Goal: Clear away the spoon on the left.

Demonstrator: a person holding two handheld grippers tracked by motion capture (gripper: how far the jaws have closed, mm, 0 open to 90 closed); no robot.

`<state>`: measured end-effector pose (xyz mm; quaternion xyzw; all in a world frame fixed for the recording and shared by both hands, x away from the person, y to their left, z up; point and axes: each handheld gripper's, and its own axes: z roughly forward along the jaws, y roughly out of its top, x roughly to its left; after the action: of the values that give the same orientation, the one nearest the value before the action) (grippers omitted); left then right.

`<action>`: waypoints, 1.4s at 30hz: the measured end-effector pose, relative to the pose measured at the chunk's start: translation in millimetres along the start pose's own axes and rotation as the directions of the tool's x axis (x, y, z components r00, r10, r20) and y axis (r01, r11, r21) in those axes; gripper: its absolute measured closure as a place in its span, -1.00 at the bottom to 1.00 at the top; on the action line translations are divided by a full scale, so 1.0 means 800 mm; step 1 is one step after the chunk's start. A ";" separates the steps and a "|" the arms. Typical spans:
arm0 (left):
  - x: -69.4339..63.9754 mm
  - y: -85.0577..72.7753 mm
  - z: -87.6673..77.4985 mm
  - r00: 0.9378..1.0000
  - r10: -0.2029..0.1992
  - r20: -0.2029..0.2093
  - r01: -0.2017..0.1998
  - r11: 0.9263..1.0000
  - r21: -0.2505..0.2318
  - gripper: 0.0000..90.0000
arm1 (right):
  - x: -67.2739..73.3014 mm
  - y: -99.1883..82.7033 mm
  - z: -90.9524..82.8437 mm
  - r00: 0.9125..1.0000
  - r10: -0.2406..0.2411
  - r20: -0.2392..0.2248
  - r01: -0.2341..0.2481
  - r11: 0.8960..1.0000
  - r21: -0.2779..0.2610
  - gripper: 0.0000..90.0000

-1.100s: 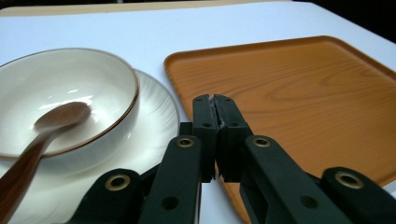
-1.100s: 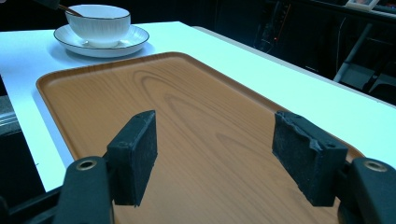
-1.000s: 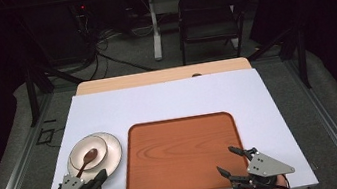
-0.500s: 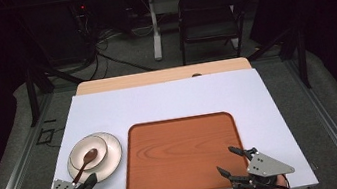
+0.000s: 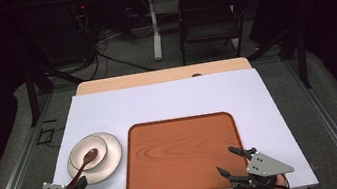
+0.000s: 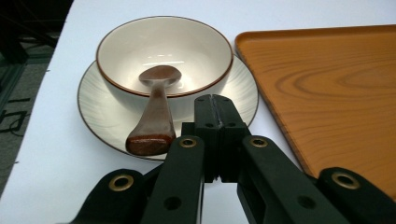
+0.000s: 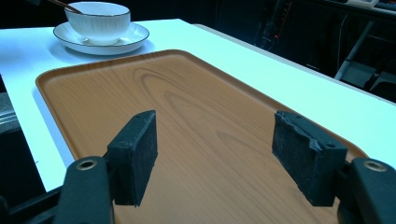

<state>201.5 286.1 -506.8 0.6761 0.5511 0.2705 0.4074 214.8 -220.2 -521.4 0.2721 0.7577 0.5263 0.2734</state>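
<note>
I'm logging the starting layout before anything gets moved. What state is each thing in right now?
Tray: empty, flat on the white table top.
Bowl: upright on the saucer, holding just the spoon.
Saucer: flat on the table, left of the tray, apart from it.
Spoon: head in the bowl, handle leaning over the rim.
Left gripper: shut, holding nothing.
Right gripper: open over the tray's near edge.

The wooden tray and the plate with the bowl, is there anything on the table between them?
No. In the high view only a bare strip of white table separates the plate from the tray.
</note>
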 end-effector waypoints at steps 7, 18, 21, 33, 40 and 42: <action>0.014 0.001 -0.005 0.999 -0.025 -0.036 0.024 1.000 -0.021 0.99 | 0.000 0.000 0.000 1.000 0.002 0.000 -0.002 1.000 0.005 -0.31; 0.041 0.004 -0.010 0.994 -0.074 -0.082 0.070 0.996 -0.047 0.99 | 0.000 -0.001 0.002 1.000 0.004 -0.003 -0.004 1.000 0.011 -0.31; 0.046 0.006 -0.012 0.992 -0.073 -0.100 0.068 0.996 -0.053 0.99 | 0.000 -0.002 0.002 1.000 0.006 -0.002 -0.006 1.000 0.013 -0.31; 0.069 0.019 -0.003 0.985 -0.116 -0.130 0.109 0.992 -0.065 0.97 | 0.001 -0.002 0.004 1.000 0.007 -0.002 -0.007 1.000 0.017 -0.31; 0.079 0.030 0.014 0.980 -0.106 -0.166 0.098 0.994 -0.055 0.97 | 0.001 -0.002 0.003 1.000 0.006 -0.001 -0.006 1.000 0.019 -0.31; 0.082 0.032 0.019 0.980 -0.104 -0.171 0.097 0.994 -0.052 0.97 | 0.000 -0.002 0.004 1.000 0.007 -0.001 -0.007 1.000 0.019 -0.31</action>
<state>243.6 344.0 -498.4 0.6124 0.6119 0.3193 0.3856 216.3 -218.7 -524.0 0.2771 0.7620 0.5200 0.2688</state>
